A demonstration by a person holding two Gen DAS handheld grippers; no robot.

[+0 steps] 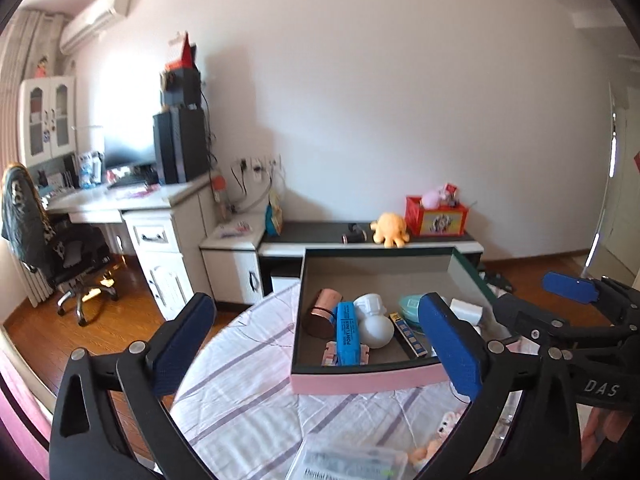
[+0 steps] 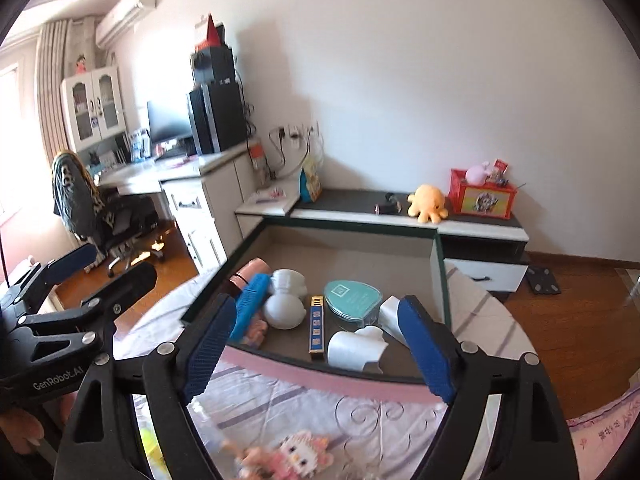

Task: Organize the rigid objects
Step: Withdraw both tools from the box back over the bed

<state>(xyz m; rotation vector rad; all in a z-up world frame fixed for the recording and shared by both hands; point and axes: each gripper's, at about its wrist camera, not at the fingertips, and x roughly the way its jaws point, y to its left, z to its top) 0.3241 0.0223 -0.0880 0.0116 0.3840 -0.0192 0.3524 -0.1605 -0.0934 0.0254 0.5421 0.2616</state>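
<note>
Two handheld grippers hover over a round table (image 1: 248, 384) covered in a white cloth with pale purple stripes, in a bedroom with a wooden floor, a white desk, an office chair (image 1: 60, 256) and a low cabinet along the wall. On the table sits a shallow rectangular tray (image 1: 360, 384) with a pink front wall, dark rim and grey felt-like floor. The left gripper (image 1: 320, 344) has its blue ribbed pads spread wide, holding nothing; the tray lies just ahead, between the jaws. The right gripper (image 2: 320, 348) is likewise spread wide and holding nothing, the tray's front edge between its jaws. Inside the tray lie a shiny copper cylinder (image 1: 320, 316), a blue box (image 1: 348, 332), a smooth white figure (image 1: 374, 322), a slim blue-and-gold harmonica (image 2: 317, 326), a teal rounded case (image 2: 352, 304) and a white charger (image 2: 356, 348). A pink block-built toy (image 2: 304, 452) lies on the cloth nearer the cameras, outside the tray.
</note>
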